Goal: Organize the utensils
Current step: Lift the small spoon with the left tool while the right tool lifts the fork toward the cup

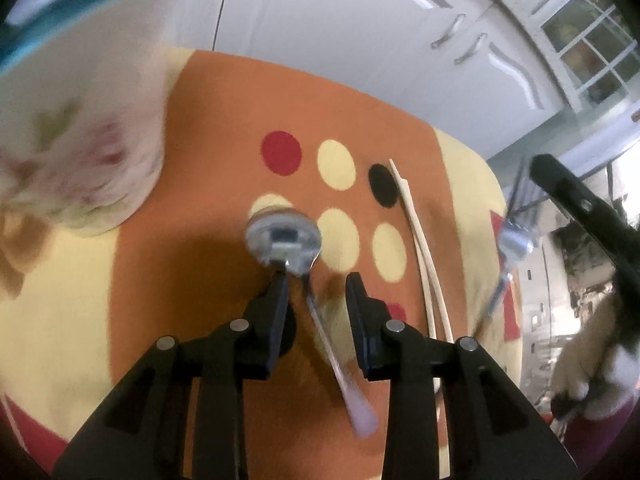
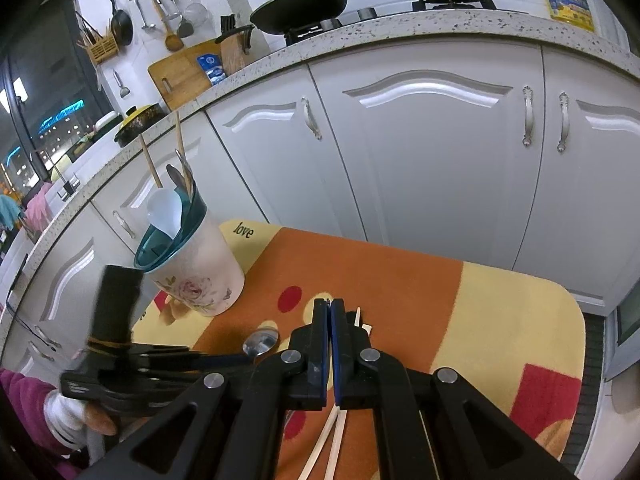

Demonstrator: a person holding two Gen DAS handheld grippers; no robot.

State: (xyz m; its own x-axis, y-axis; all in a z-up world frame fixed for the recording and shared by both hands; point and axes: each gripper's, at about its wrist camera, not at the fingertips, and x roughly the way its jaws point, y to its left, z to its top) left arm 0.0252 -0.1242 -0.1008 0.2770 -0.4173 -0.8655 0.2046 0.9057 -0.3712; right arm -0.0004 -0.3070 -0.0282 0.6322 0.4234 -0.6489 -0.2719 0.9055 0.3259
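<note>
A metal spoon [image 1: 286, 236] lies on the orange and yellow mat [image 1: 224, 128], its handle running back between the fingers of my left gripper [image 1: 318, 286]. The jaws stand apart and do not press on it. A pair of pale chopsticks [image 1: 420, 256] lies to the right of the spoon. The floral utensil holder [image 2: 200, 276] with a teal rim stands at the mat's far left corner and holds several utensils. My right gripper [image 2: 330, 306] hovers above the chopsticks [image 2: 332, 440], shut, with nothing visible between its pads. A blurred metal piece [image 1: 514, 240] shows below it in the left wrist view.
White cabinet doors [image 2: 432, 168] stand just beyond the mat's far edge, under a speckled counter [image 2: 400, 28] with a pan and a stove. The mat's right edge [image 2: 576, 344] drops off to the floor. A gloved hand [image 2: 76, 416] holds the left gripper.
</note>
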